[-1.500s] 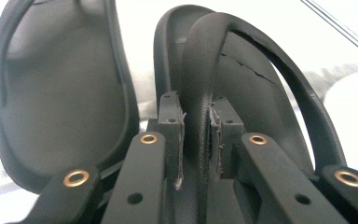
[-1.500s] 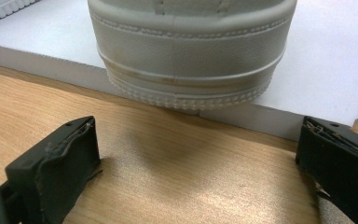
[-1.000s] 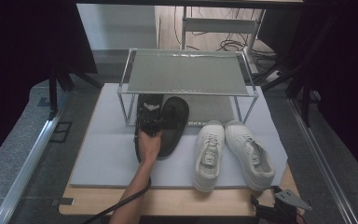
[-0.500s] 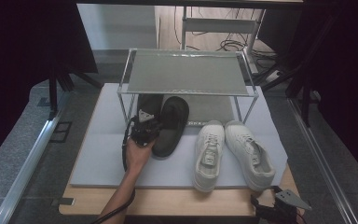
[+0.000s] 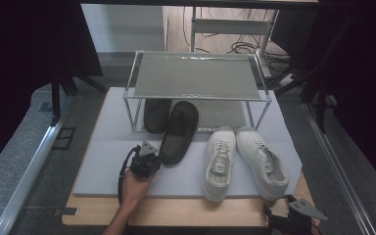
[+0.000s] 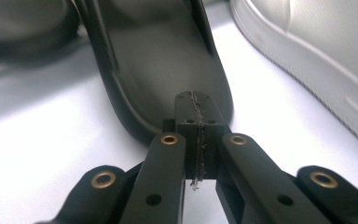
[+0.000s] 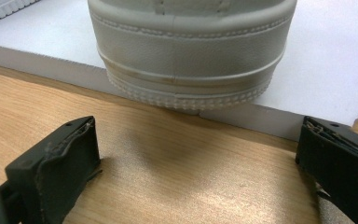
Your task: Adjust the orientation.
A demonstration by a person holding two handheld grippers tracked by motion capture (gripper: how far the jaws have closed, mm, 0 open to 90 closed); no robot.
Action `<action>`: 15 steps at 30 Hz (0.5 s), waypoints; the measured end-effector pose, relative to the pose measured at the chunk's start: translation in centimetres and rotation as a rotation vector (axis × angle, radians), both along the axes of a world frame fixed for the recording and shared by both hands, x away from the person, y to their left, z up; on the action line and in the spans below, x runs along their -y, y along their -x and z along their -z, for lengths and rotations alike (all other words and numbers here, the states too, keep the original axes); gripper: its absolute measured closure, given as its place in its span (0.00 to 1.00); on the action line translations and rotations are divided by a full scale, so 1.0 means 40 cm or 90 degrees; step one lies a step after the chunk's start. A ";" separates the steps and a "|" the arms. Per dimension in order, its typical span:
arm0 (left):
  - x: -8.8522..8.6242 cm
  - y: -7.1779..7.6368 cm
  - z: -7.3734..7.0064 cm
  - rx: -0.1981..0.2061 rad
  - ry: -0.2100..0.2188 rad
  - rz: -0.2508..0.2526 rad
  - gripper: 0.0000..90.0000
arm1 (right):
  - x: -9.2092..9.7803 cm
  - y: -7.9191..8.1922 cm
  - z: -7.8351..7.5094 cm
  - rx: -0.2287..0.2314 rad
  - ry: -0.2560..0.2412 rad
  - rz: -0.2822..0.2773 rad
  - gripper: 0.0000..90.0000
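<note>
A black slipper point(image 5: 178, 132) lies on the grey mat point(image 5: 103, 161) with its toe under the rack; its heel point(image 6: 168, 56) sits just beyond my left gripper point(image 6: 197, 100). That left gripper point(image 5: 152, 159) is shut with nothing between its jaws, at the slipper's heel end. A second black slipper point(image 5: 155, 115) rests under the rack. Two white sneakers point(image 5: 220, 161) point(image 5: 262, 156) lie side by side to the right. My right gripper point(image 5: 286, 218) is open at the table's front right, facing a sneaker heel point(image 7: 191, 51) from a short distance point(image 7: 200, 135).
A metal rack point(image 5: 196, 76) with a mesh top shelf stands at the back of the mat. Bare wooden table point(image 5: 200, 215) runs along the front edge. A white sneaker's side point(image 6: 317, 60) passes to the right of the left gripper.
My left gripper has drawn back from over the black slipper toward the front left, ending at its heel. The slipper, the sneakers and the right gripper have stayed put.
</note>
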State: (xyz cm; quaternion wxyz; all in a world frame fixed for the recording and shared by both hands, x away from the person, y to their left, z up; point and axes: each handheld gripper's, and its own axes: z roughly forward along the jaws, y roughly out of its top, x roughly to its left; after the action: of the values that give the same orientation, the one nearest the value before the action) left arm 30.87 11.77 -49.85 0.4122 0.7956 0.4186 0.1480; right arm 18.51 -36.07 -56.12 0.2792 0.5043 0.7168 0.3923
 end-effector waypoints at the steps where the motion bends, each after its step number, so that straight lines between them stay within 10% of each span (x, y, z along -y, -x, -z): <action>1: 0.000 0.000 0.000 0.000 0.000 0.000 1.00 | 0.000 0.000 0.000 0.000 0.000 0.000 0.00; 15: 0.021 0.014 0.049 -0.003 -0.054 0.006 1.00 | 0.000 0.000 0.000 0.000 0.000 0.000 0.00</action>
State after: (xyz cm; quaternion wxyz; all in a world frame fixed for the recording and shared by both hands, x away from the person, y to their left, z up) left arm 30.32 10.93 -51.82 0.3776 0.8148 0.4091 0.1614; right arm 18.51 -36.07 -56.11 0.2792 0.5043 0.7169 0.3921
